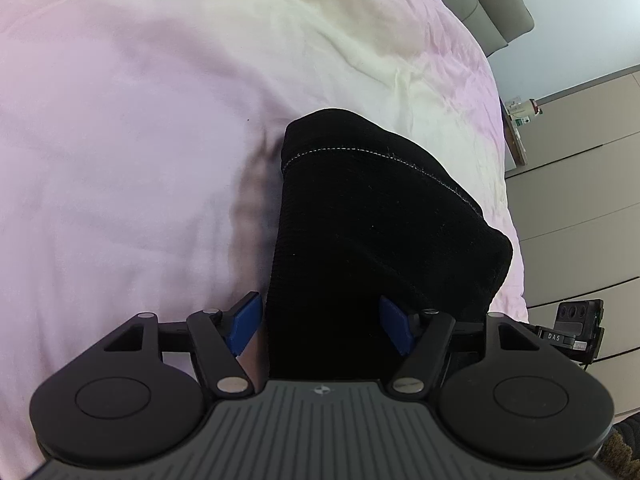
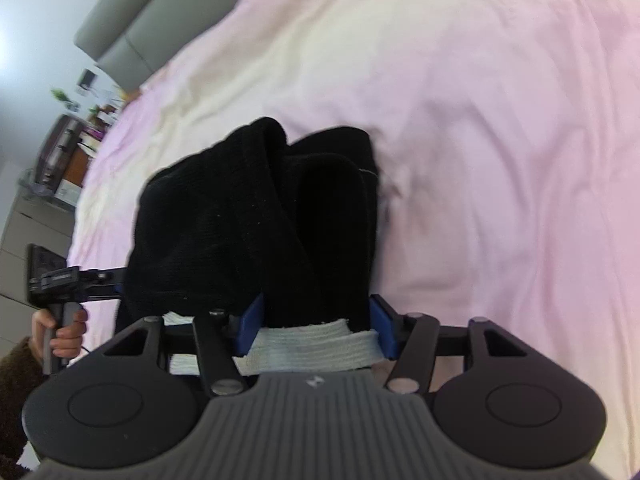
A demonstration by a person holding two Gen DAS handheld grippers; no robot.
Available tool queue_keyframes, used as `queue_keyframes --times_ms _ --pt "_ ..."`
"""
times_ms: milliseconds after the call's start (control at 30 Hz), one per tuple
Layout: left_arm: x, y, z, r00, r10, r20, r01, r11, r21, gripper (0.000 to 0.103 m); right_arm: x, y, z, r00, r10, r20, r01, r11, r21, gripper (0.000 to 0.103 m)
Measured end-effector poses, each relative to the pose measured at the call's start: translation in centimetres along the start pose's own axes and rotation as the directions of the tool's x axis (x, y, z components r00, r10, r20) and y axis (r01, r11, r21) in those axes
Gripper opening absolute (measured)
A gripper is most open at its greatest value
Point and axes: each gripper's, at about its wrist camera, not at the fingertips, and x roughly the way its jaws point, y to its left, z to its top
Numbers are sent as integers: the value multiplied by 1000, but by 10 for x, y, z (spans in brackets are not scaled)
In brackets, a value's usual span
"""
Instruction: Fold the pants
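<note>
On the pink-sheeted bed (image 1: 120,140) the black pants (image 1: 360,208) lie bundled, the left hand-held gripper (image 1: 320,326) straddling one end with jaws apart while the right hand-held gripper (image 2: 316,326) clamps the white waistband (image 2: 312,346), seemingly readying another fold.

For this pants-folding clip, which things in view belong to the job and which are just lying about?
Part of the job:
- black pants, bunched on the bed
- their white waistband
- left gripper
- right gripper
- pink bedsheet they lie on

Just lying about:
- grey headboard
- cluttered bedside table
</note>
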Motion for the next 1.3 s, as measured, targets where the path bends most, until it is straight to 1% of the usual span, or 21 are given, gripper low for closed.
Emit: queue_keyframes --times_ms 33,67,100,167,200,233,267,300,333,367,400,433,533,633,800,967,1067,1167,1300 --pt "1 0 0 1000 2 1 -2 1000 -6 83 5 -2 0 1000 10 -2 -10 1000 12 65" --pt "4 0 0 1000 12 1 -12 1000 -17 85 10 -5 1 999 33 0 -33 999 34 67" --pt "7 -1 0 1000 23 3 -23 999 -28 86 19 -11 2 998 57 2 -57 996 72 73" --pt "11 -4 -1 999 34 13 -34 999 -20 86 36 -20 -2 996 91 12 -91 987 131 78" --pt "14 -6 -2 999 38 14 -37 999 -20 83 45 -24 -6 993 114 30 -118 977 177 81" --pt "16 -7 -3 999 38 11 -38 999 -32 77 51 -23 -8 991 126 47 -133 971 199 80" --pt "17 -10 -3 998 58 16 -58 998 -40 74 54 -18 -10 990 125 60 -134 973 190 80" --pt "17 -14 -3 997 77 23 -76 997 -33 69 54 -12 -10 992 106 65 -116 977 176 76" --pt "16 -18 -4 995 90 29 -90 996 -22 63 51 -7 -10 993 98 64 -107 981 163 69" --pt "14 -22 -5 994 103 34 -103 995 -4 59 46 -5 -10 993 98 62 -107 982 157 65" --pt "11 -27 -6 993 114 39 -115 993 17 52 42 -4 -10 993 101 61 -109 981 160 59" --pt "9 -31 -7 991 123 44 -125 992 28 47 37 -2 -9 993 104 60 -113 980 164 56" --pt "2 -43 -8 987 150 60 -153 987 45 38 26 16 -8 996 69 64 -76 990 121 52" --pt "-8 -58 -11 985 157 74 -162 984 69 32 14 30 -8 995 56 82 -65 991 114 47" --pt "-30 -91 -20 980 188 64 -195 970 142 29 -18 58 -14 995 55 84 -62 994 84 43" --pt "-74 -119 -39 985 154 83 -167 970 176 28 -64 92 -40 992 59 109 -69 994 86 43" --pt "-110 -136 -54 983 146 111 -166 966 198 27 -96 116 -60 987 71 143 -82 994 71 43" --pt "-151 -148 -67 979 145 140 -172 965 198 27 -126 150 -77 980 92 176 -100 994 34 43" --pt "-223 -155 -81 968 146 202 -188 960 207 27 -156 204 -96 969 135 209 -133 991 -24 43"
